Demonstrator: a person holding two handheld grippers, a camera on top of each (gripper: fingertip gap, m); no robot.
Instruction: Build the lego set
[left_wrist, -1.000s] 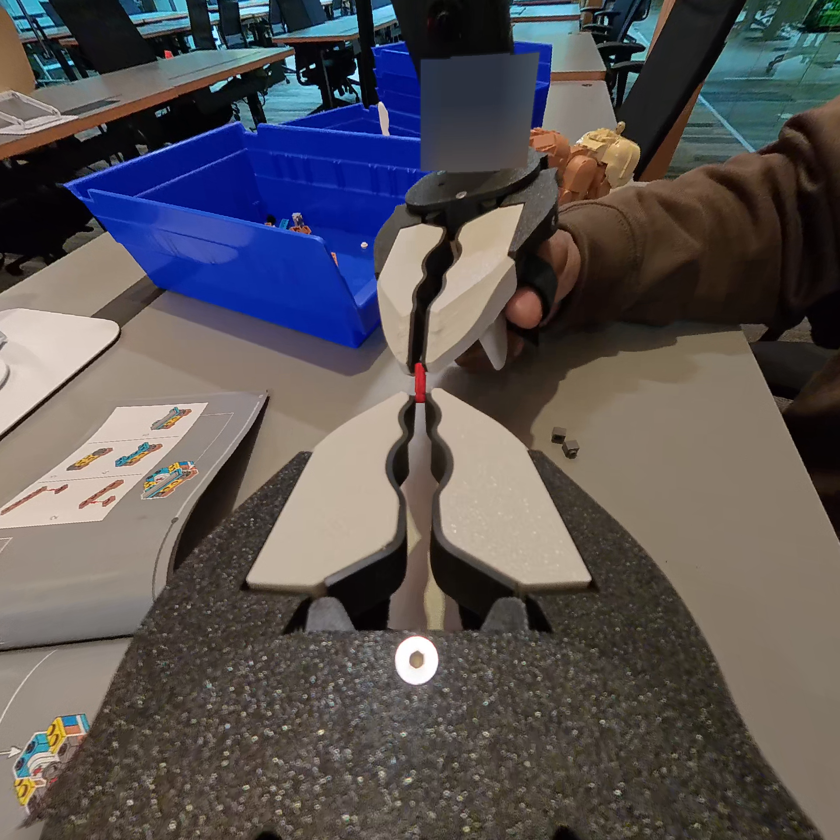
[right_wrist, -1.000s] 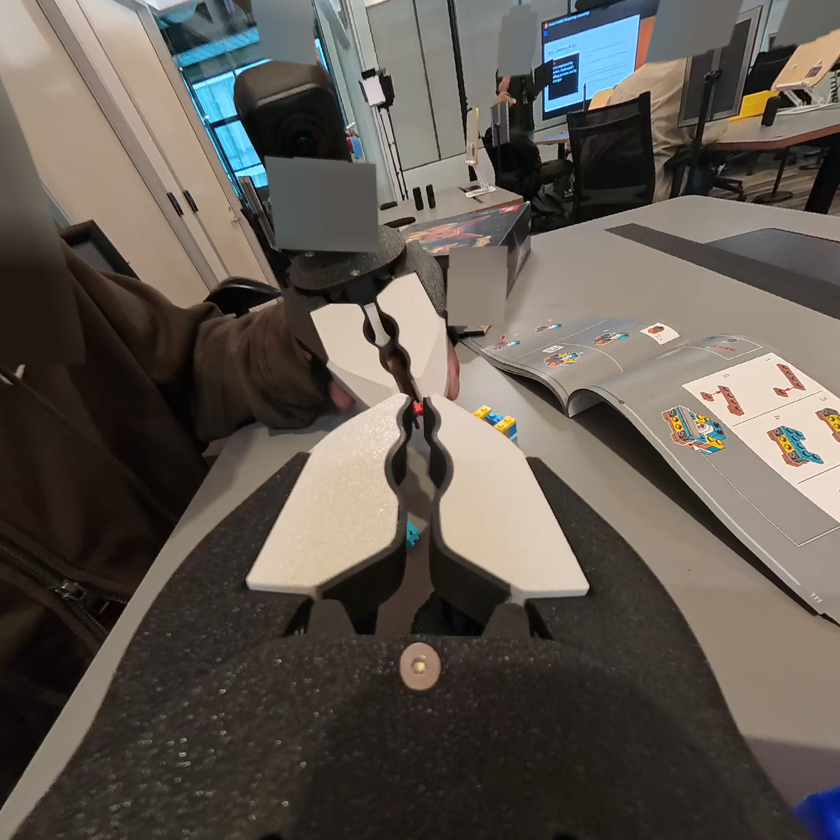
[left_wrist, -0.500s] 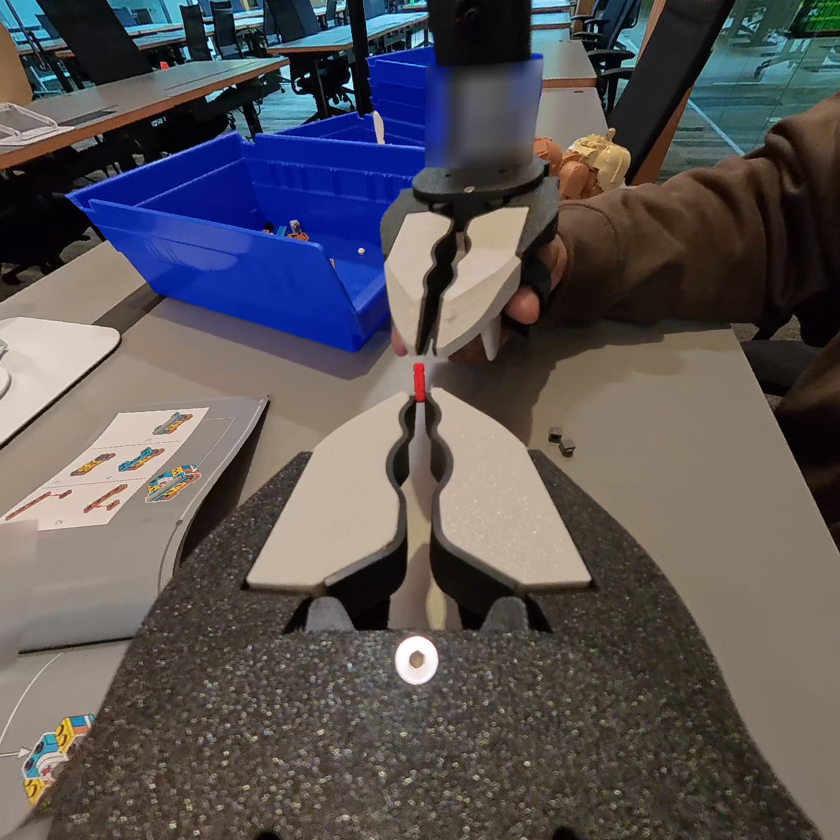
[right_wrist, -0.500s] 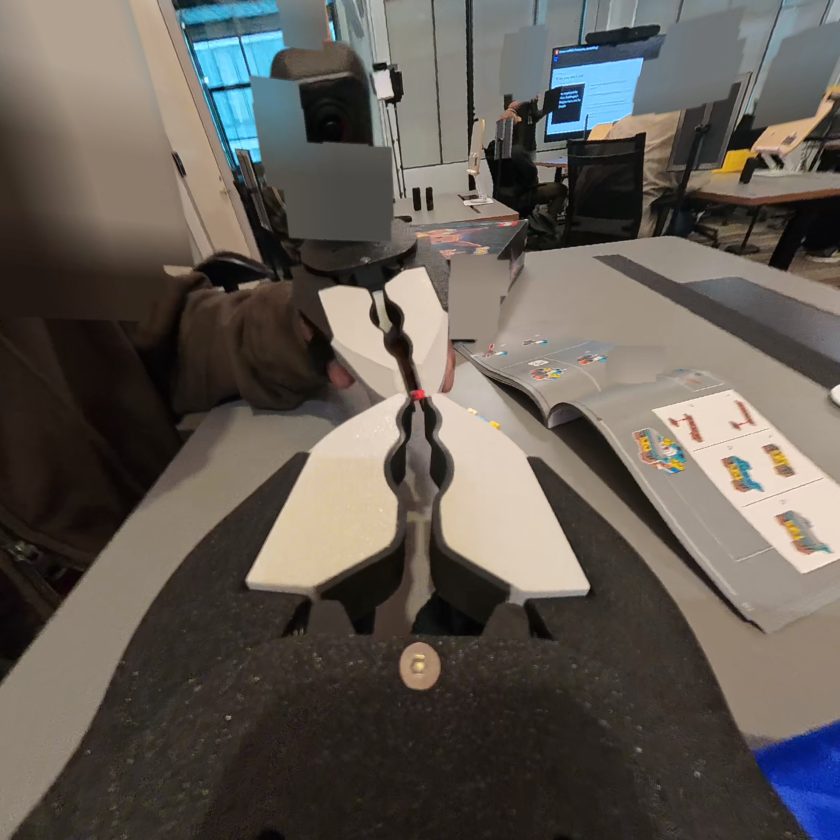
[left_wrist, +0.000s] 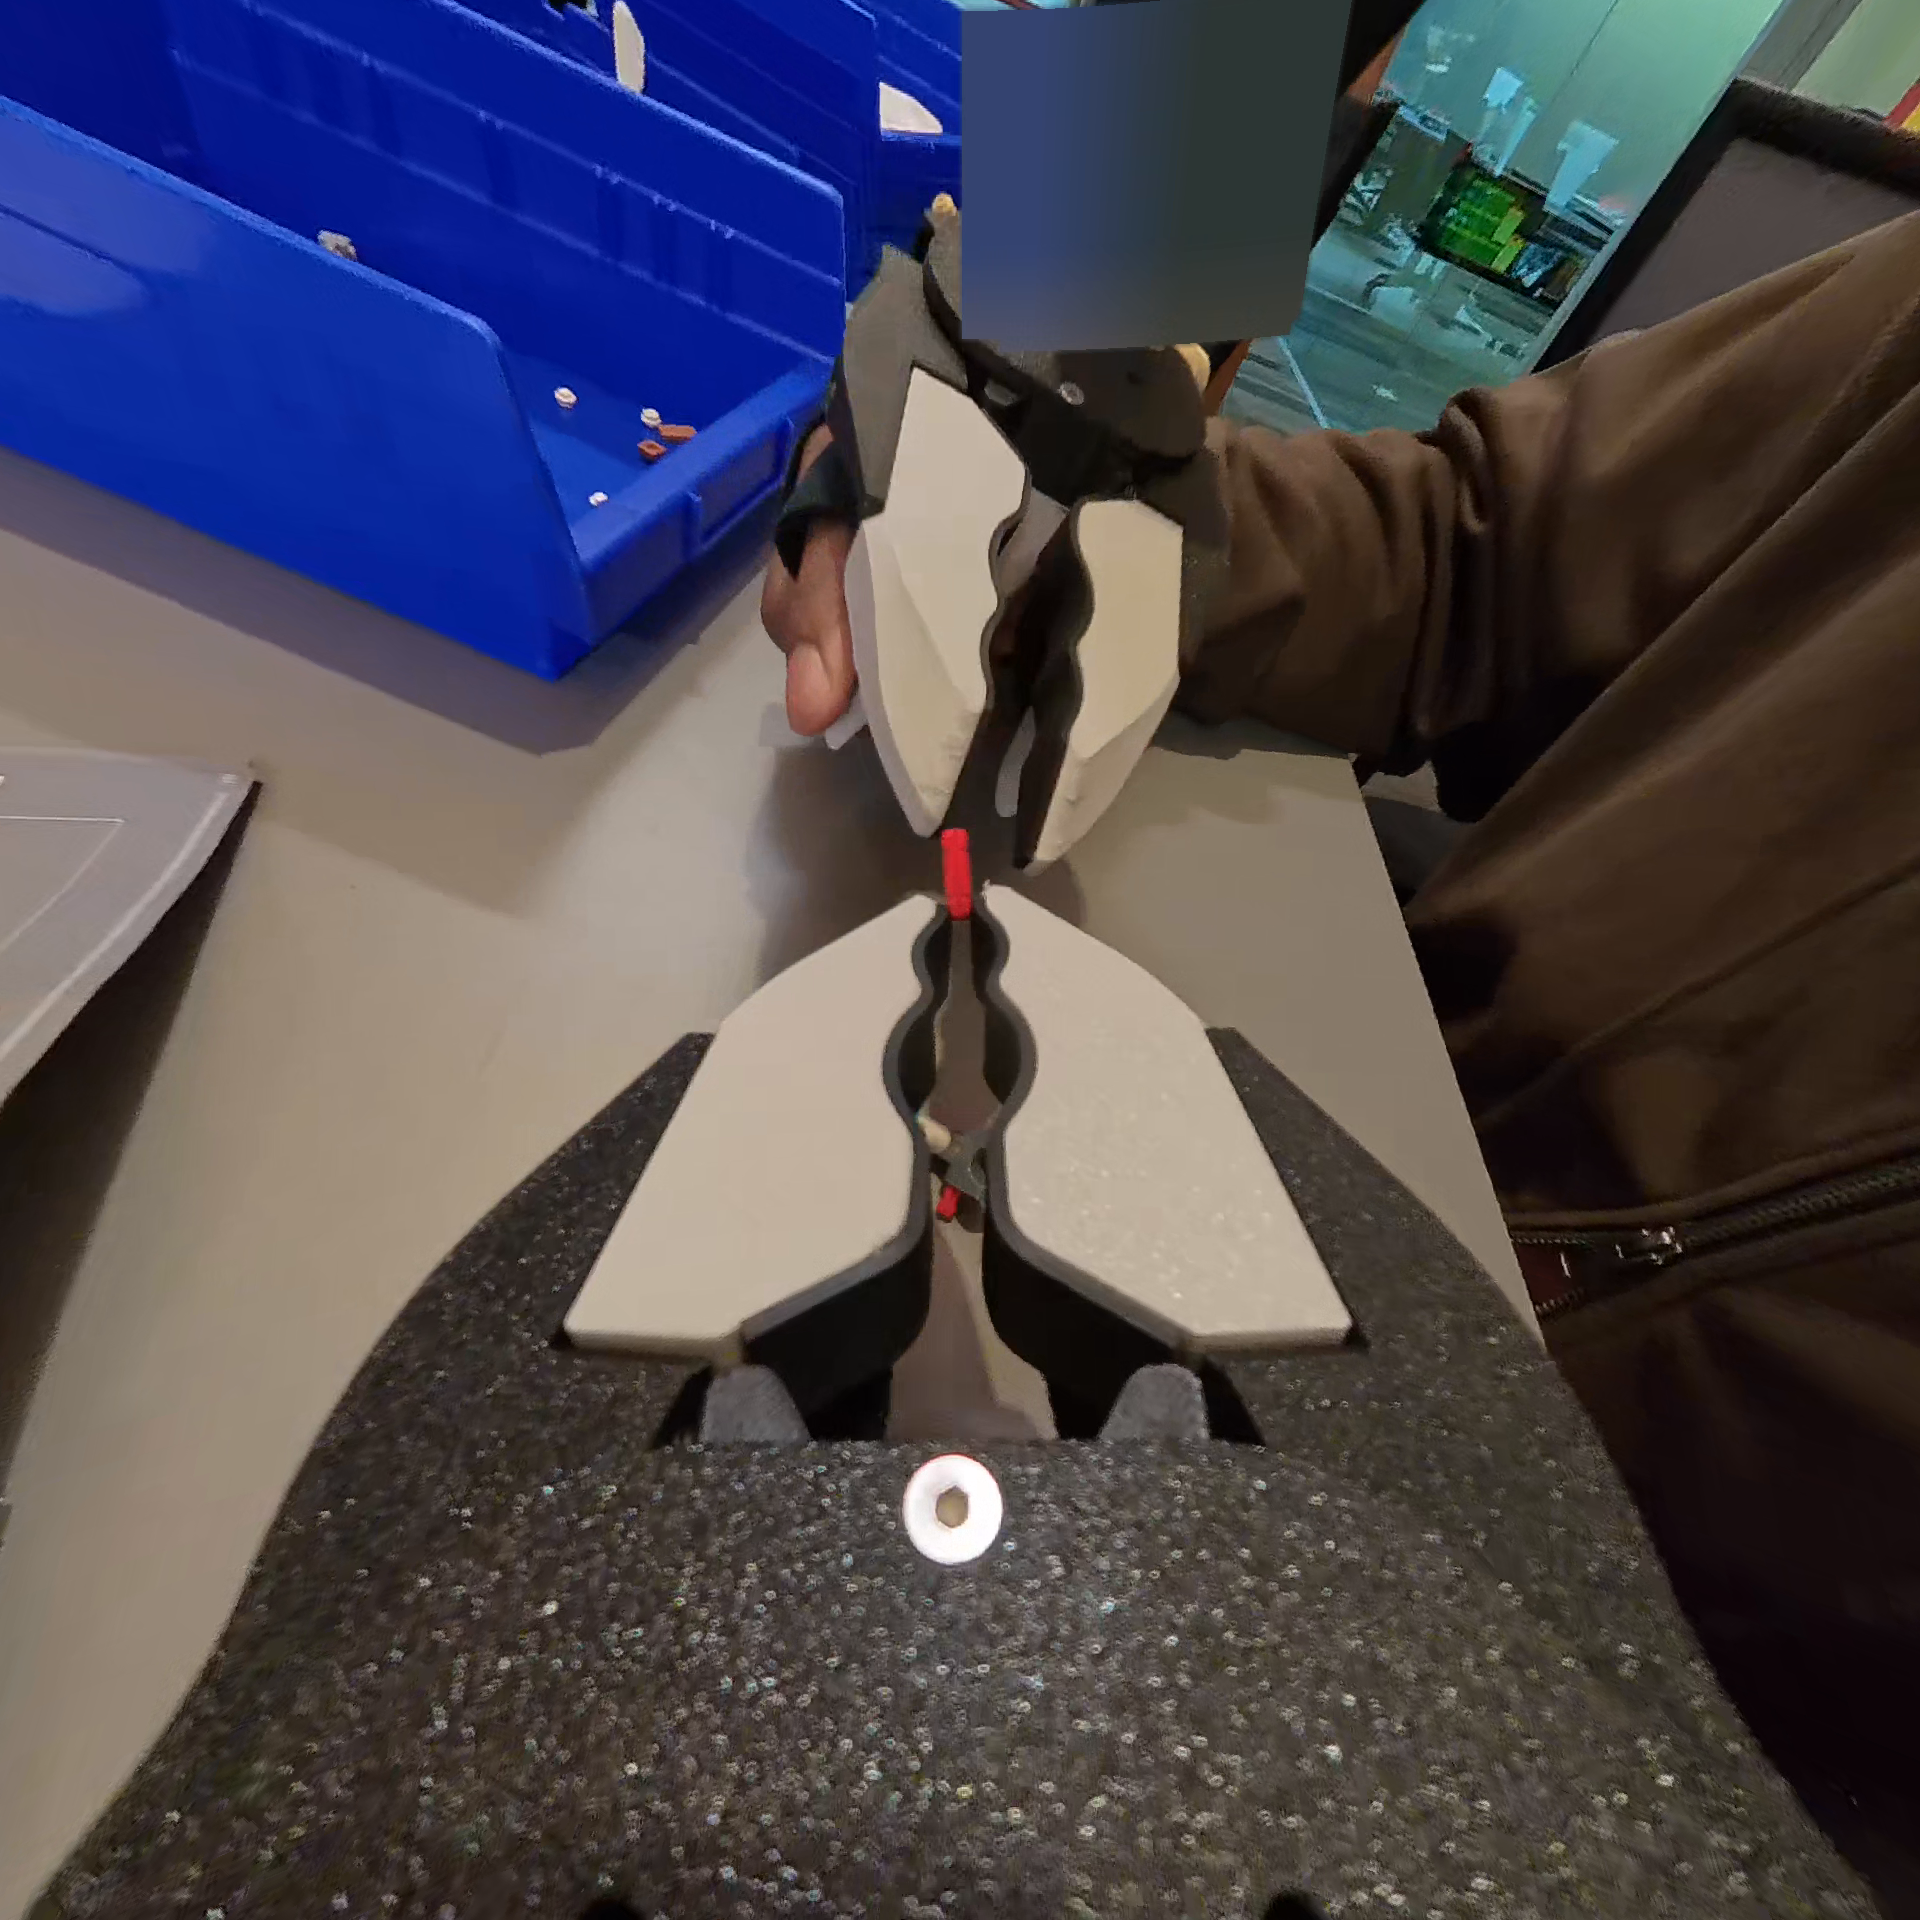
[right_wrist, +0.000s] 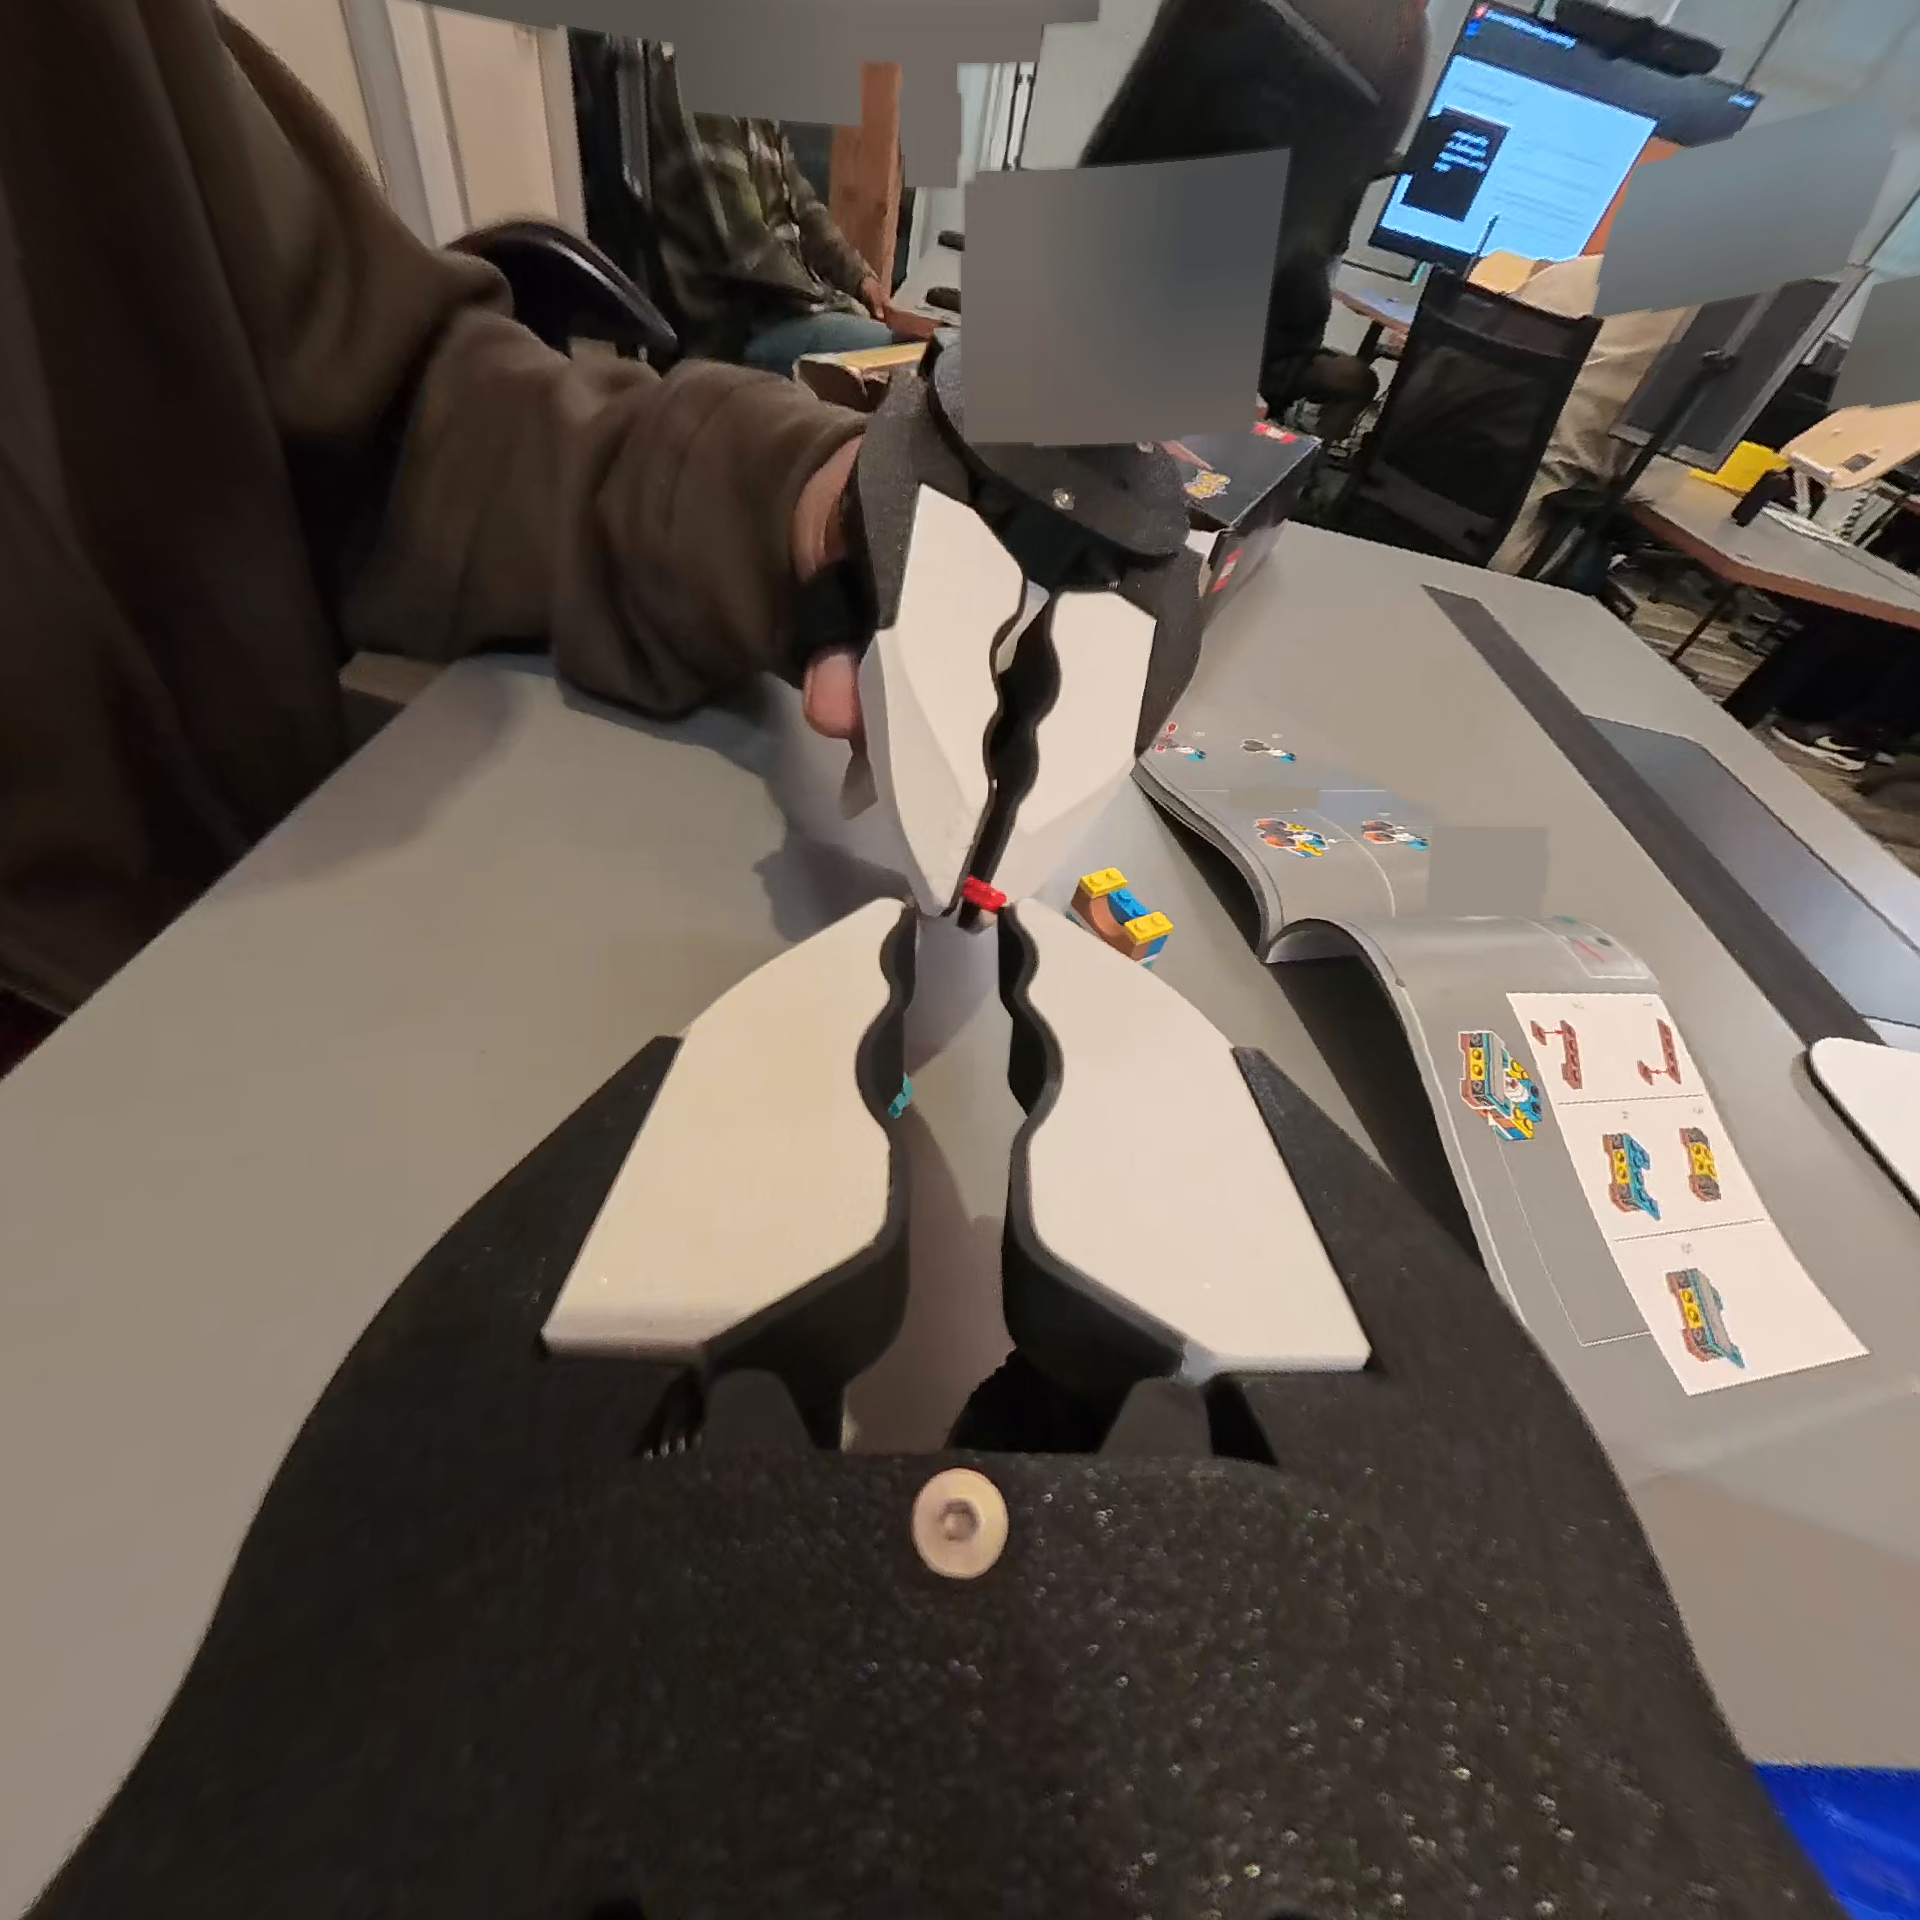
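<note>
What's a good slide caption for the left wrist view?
Left gripper pinches a small red pin at its fingertips, facing the right gripper.

Each wrist cam looks forward along its own tool, low and close over worktop (left_wrist: 436, 935). Views face each other; both share red piece (left_wrist: 955, 871) between tool tips.

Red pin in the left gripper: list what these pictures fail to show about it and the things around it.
Red pin: left wrist view, near end buried between the left gripper tips, so its full length is unknown.
Teal piece: right wrist view, mostly behind the open right gripper.
Small pieces in the blue bin: left wrist view, too small to identify.
Instruction booklet: left wrist view, cut off by the left edge.
</note>
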